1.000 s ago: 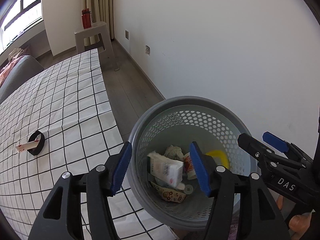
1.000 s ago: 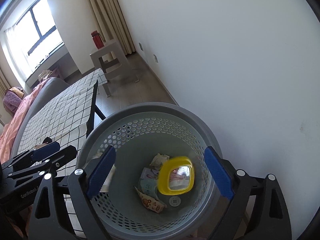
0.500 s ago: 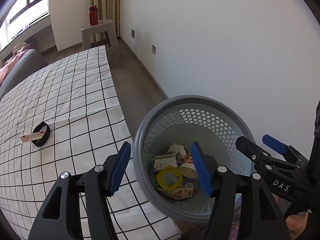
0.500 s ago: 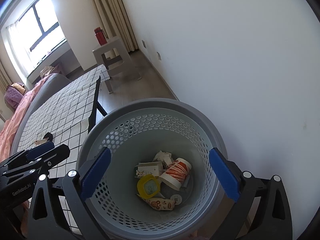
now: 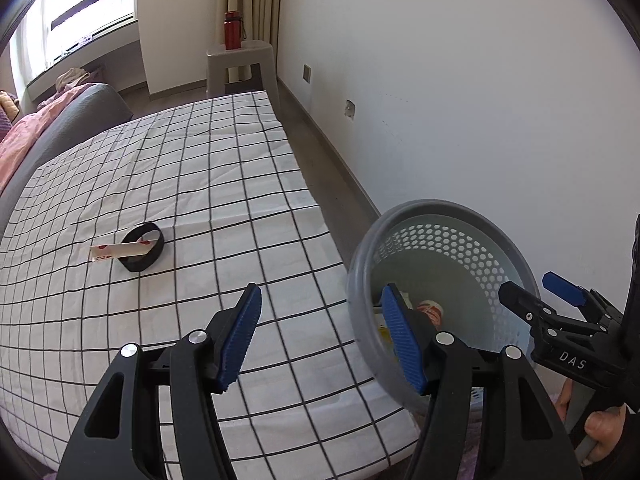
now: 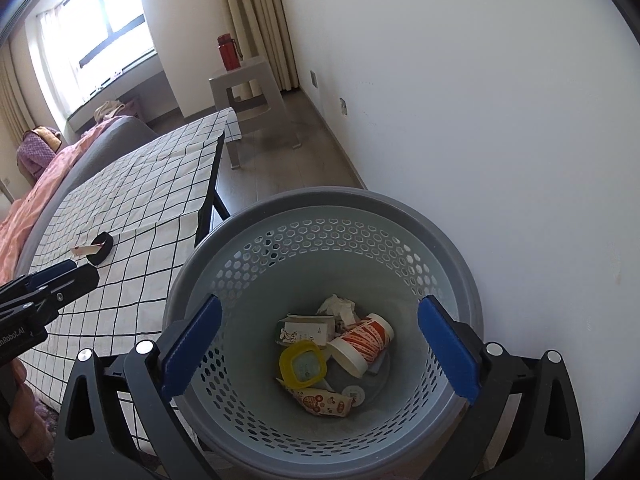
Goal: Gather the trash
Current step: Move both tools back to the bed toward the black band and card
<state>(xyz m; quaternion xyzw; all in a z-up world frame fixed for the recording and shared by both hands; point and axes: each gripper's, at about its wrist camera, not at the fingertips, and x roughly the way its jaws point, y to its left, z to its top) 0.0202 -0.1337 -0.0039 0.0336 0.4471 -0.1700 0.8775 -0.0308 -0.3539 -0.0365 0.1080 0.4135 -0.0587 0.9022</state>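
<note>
A grey perforated trash bin [image 6: 448,240] stands on the floor beside the checked table; it also shows in the left wrist view [image 5: 440,210]. In it lie a yellow-rimmed lid [image 6: 303,365], a red-and-white paper cup [image 6: 362,342], a white carton [image 6: 306,326], crumpled paper and a wrapper. A black ring [image 5: 145,247] with a white paper slip [image 5: 110,251] lies on the table. My left gripper [image 5: 320,336] is open and empty above the table's edge. My right gripper [image 6: 318,354] is open and empty above the bin.
The table has a white cloth with a black grid [image 5: 180,184]. A grey stool [image 5: 240,64] with a red bottle [image 5: 232,30] stands by the curtains. A grey sofa with pink bedding [image 5: 48,120] runs along the far side. A white wall [image 5: 480,100] is at right.
The yellow lid fell from my right gripper into the bin and came to rest there. My left gripper has swung left from over the bin toward the table.
</note>
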